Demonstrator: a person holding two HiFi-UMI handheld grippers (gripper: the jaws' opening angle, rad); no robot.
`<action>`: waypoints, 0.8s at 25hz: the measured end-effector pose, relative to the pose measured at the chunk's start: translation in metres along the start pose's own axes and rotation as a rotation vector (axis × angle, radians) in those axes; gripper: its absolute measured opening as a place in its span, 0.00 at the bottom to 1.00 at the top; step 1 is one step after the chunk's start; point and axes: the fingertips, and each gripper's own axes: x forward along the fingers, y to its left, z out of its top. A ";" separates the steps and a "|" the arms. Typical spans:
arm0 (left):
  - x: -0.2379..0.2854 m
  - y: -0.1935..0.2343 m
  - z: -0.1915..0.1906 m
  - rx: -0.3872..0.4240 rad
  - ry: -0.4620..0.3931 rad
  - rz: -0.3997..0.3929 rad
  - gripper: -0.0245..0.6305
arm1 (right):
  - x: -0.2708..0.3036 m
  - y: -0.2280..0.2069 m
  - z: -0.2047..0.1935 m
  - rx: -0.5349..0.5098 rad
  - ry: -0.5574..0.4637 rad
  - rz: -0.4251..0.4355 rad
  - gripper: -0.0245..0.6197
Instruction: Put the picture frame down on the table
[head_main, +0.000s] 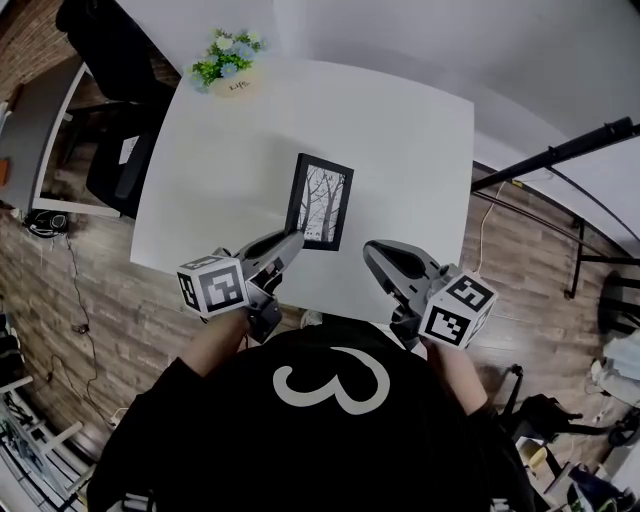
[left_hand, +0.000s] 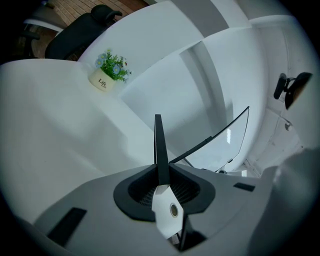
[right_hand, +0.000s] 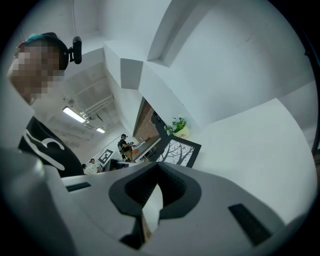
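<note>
- Head view: picture frame (head_main: 320, 203) over the middle of the white worktop (head_main: 410, 150), toward its 6 o'clock edge, pinched at the 7 o'clock corner by the left hand-held gripper (head_main: 292, 243). Right hand-held gripper (head_main: 375, 262) near the 5 o'clock corner, not touching. Impossible to tell whether any edge rests down yet.
- Left gripper view: jaws clamped on the picture frame's thin dark edge, glass running off toward 2 o'clock; flower pot (left_hand: 102, 81) far off at 11 o'clock.
- Right gripper view: jaws pressed together on nothing; picture frame ahead at 1 o'clock, apart.
- Likely trouble: pinched at one corner only, could swing and slap down glass-first; released while tilted, could drop; so near the 6 o'clock edge, could slide off.
</note>
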 end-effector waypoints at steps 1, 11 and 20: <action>0.003 0.003 -0.001 -0.004 0.004 0.004 0.16 | 0.000 -0.003 0.000 0.003 0.003 -0.001 0.07; 0.027 0.029 -0.010 -0.006 0.067 0.041 0.16 | 0.006 -0.022 0.003 0.027 0.017 -0.027 0.07; 0.033 0.050 -0.018 0.004 0.098 0.077 0.16 | 0.011 -0.030 0.001 0.045 0.026 -0.043 0.07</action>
